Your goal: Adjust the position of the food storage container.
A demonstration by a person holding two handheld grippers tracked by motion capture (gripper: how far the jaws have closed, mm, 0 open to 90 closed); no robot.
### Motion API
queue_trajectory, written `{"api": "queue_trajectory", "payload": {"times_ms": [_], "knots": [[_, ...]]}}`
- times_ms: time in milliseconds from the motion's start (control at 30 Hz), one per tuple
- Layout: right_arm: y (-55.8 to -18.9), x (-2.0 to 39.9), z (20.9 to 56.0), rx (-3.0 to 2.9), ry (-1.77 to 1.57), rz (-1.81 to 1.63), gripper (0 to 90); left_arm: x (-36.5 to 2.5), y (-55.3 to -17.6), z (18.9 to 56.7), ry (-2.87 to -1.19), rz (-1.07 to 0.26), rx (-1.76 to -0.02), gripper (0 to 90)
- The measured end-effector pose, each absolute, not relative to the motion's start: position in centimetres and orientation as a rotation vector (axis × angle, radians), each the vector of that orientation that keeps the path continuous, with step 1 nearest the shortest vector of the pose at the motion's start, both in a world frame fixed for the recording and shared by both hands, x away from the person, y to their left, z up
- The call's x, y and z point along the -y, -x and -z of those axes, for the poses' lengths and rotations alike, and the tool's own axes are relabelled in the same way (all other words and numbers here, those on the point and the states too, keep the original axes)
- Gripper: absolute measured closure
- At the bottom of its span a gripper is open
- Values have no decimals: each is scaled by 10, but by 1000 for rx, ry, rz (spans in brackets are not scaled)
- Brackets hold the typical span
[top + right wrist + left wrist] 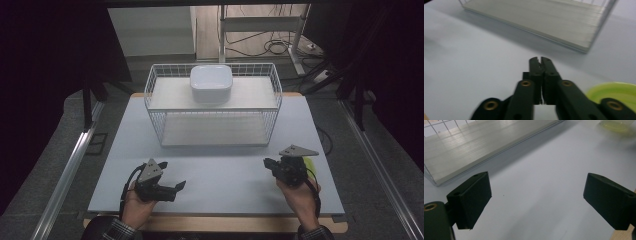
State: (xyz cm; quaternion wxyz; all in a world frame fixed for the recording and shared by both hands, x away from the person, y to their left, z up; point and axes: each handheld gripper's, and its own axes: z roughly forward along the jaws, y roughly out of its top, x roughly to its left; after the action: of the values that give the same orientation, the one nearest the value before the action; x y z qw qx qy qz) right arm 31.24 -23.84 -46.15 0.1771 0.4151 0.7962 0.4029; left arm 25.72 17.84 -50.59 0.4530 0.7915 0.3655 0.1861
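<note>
Item: shallow yellow-green plastic dish, on pale surface, just beside right hand-held gripper, outer side. Right jaws together, empty. Left hand-held gripper apart, well away.

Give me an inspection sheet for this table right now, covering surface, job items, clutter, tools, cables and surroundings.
Surface: pale table top, bare in the middle.
Job's things: green plate beside the right tool; white wire rack with a white square bowl on its upper shelf.
Clutter: nothing seen.
Grippers: left tool open, nothing between its jaws; right tool shut, holding nothing.
Cables: black cable trailing from the left tool; loose cables on the floor behind the table.
Surroundings: dark curtains, metal rails, grey floor.
</note>
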Motion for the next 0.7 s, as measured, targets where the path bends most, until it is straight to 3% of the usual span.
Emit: {"api": "queue_trajectory", "payload": {"times_ms": [700], "knots": [[-310, 341, 457, -1950, -1470, -970, 895, -176, -258, 510, -1985, -462, -896, 75]]}}
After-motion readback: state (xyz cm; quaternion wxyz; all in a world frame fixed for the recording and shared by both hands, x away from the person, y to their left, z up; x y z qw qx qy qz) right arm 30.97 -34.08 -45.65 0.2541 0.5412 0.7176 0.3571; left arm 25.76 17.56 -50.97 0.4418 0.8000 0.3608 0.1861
